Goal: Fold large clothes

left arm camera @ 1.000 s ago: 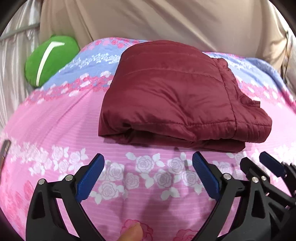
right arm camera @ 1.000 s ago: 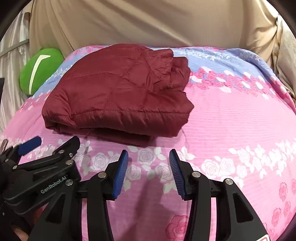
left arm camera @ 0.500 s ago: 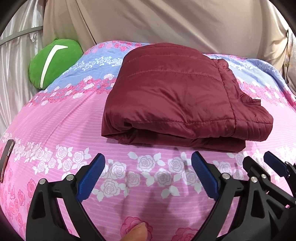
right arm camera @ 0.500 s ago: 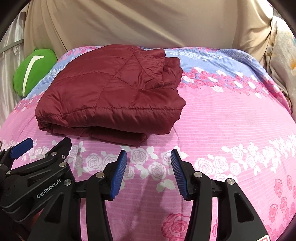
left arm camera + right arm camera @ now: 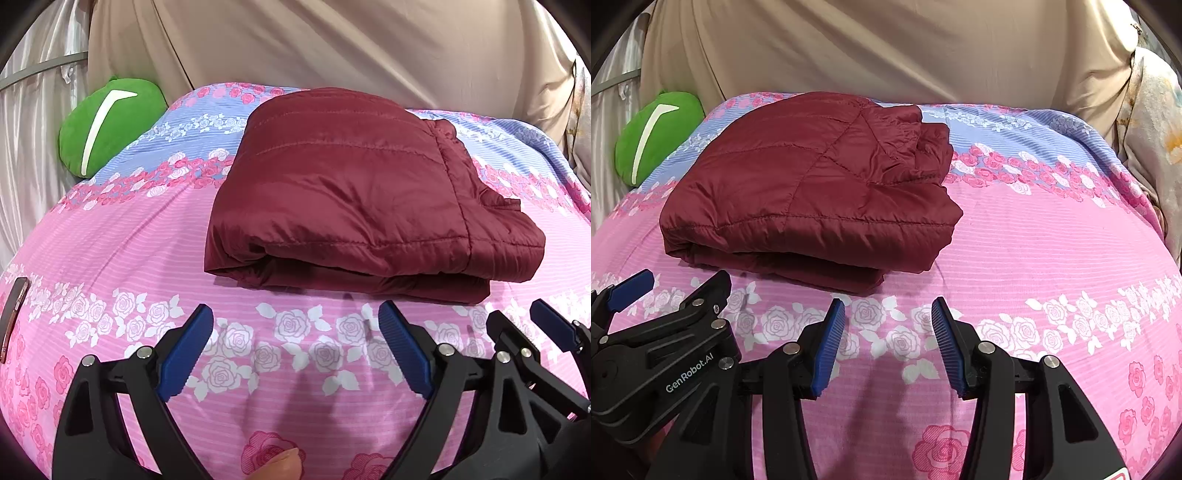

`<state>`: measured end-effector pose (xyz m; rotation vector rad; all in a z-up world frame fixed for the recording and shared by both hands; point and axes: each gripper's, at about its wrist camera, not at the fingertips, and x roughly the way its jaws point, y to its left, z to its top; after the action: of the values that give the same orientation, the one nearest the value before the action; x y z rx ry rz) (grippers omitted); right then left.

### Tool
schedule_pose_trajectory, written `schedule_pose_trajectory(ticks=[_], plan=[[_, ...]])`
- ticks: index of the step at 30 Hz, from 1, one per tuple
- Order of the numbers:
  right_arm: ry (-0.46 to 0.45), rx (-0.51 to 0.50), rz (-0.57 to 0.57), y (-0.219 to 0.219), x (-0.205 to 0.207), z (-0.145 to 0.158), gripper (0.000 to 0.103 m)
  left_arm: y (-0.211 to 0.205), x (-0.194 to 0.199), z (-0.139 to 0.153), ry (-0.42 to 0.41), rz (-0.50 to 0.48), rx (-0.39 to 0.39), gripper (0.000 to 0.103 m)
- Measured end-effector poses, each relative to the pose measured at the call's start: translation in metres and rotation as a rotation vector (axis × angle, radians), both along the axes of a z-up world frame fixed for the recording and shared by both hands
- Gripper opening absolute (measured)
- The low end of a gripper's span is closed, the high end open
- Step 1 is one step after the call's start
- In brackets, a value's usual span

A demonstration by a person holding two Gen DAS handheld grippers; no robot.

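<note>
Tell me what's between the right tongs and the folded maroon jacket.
Only bare floral bedsheet, seen in the right wrist view, separates the right tongs from the jacket.

Maroon quilted puffer jacket [image 5: 354, 192], folded into a thick, roughly rectangular bundle, laid flat on the floral pink and blue bedsheet [image 5: 122, 243], seen centre-right in the left wrist view, upper left in the right wrist view, layered fold edge turned toward the cameras, bunched fabric along its right side.

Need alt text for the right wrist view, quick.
A folded maroon jacket lies on a pink floral bedspread, untouched. The right gripper hovers short of it, open and empty, with the left gripper alongside. A green cushion sits at the far left.
</note>
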<state>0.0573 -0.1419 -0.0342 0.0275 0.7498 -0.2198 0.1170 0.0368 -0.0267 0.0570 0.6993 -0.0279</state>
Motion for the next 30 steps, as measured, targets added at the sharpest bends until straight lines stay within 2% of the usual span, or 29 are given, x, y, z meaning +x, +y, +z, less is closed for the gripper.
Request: schedule_pose_trajectory(ticks=[30], plan=[[-0.020,-0.025,-0.010,0.0058,-0.0024,0.0016,0.049,-0.0015,-0.0040,0.0042,-0.024,0.007,0.006,0.086]])
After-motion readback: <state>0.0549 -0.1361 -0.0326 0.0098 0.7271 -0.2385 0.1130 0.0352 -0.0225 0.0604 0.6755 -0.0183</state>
